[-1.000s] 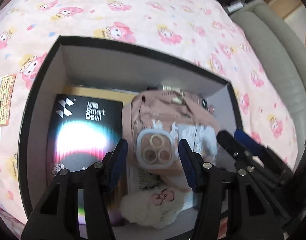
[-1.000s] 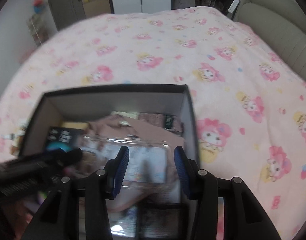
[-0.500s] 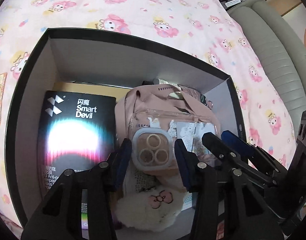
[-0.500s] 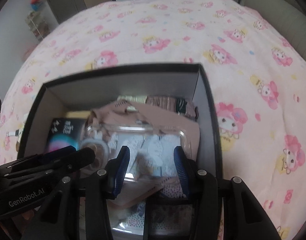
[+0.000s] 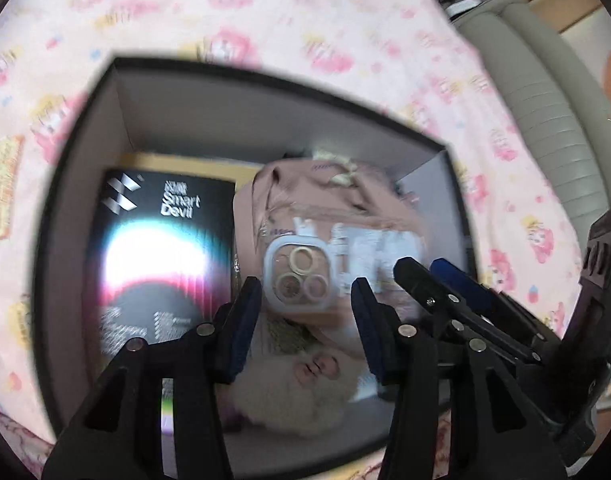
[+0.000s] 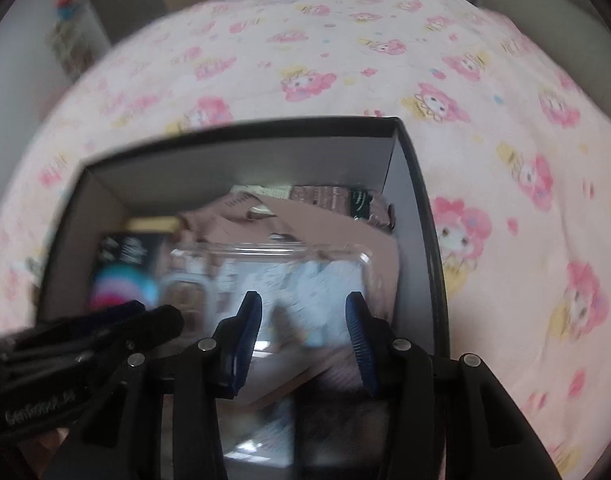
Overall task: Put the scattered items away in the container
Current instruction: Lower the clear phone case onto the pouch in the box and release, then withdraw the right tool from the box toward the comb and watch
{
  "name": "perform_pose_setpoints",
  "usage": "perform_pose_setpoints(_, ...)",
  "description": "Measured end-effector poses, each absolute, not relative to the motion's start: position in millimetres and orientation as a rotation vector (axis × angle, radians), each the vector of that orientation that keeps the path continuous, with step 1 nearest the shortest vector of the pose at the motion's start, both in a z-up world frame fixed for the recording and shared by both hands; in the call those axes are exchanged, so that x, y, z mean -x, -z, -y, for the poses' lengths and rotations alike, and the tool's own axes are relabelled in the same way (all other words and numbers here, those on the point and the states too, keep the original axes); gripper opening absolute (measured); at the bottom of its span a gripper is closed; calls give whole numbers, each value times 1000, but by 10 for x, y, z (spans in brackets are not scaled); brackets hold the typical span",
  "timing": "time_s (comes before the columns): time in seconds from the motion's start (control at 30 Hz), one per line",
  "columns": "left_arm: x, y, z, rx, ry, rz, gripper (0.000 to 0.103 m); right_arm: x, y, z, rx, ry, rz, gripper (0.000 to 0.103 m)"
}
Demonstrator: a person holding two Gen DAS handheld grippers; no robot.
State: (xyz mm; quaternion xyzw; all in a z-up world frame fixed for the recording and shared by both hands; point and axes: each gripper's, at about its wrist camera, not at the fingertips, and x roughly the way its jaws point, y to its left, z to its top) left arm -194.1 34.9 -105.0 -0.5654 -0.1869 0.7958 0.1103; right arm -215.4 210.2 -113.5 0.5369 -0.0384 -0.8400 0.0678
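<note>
Here, from the left wrist view: left tool point(image 5: 303, 300) above the black box point(image 5: 265, 80), prongs apart and widening, nothing pinched between them. Directly beyond the tips, inside the box, a clear phone case point(image 5: 301, 276) with three lens rings, flat on a pink fabric bag point(image 5: 325, 196). Long axis of the case toward the right wall of the box, under the right tool point(image 5: 429, 276). Along the left wall of the box, a glossy black carton point(image 5: 161, 264), hard-edged and shiny. Near the front wall, a fluffy cream plush point(image 5: 293, 392). Outside the left wall, on the pink cartoon-print bedsheet point(image 5: 305, 12), a small printed packet point(image 5: 1, 188), not yet tidied, nearer the left hand.

Next, the right wrist view, blurred: right tool point(image 6: 303, 320) also over the box point(image 6: 417, 200), prongs apart and narrowing slightly, pressing on nothing visible. Below the tips the case point(image 6: 305, 264), thin, rigid, see-through, lying crosswise. Left tool point(image 6: 105, 320) at the lower left, above the carton side of the box.
</note>
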Motion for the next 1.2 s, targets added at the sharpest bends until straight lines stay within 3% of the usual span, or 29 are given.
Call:
perform_pose_setpoints(0.2,1519,588,-259,1523,-2434,438,51,1605,636,-2005,-1366,2736,162,41)
perform_pose_setpoints(0.6,915,308,50,1439,-2493,278,50,924,346,-1527,-1266,2702,64,41)
perform_pose_setpoints(1.2,360,274,967,1425,-2574,373,50,526,230,-586,-1213,2602,-112,41)
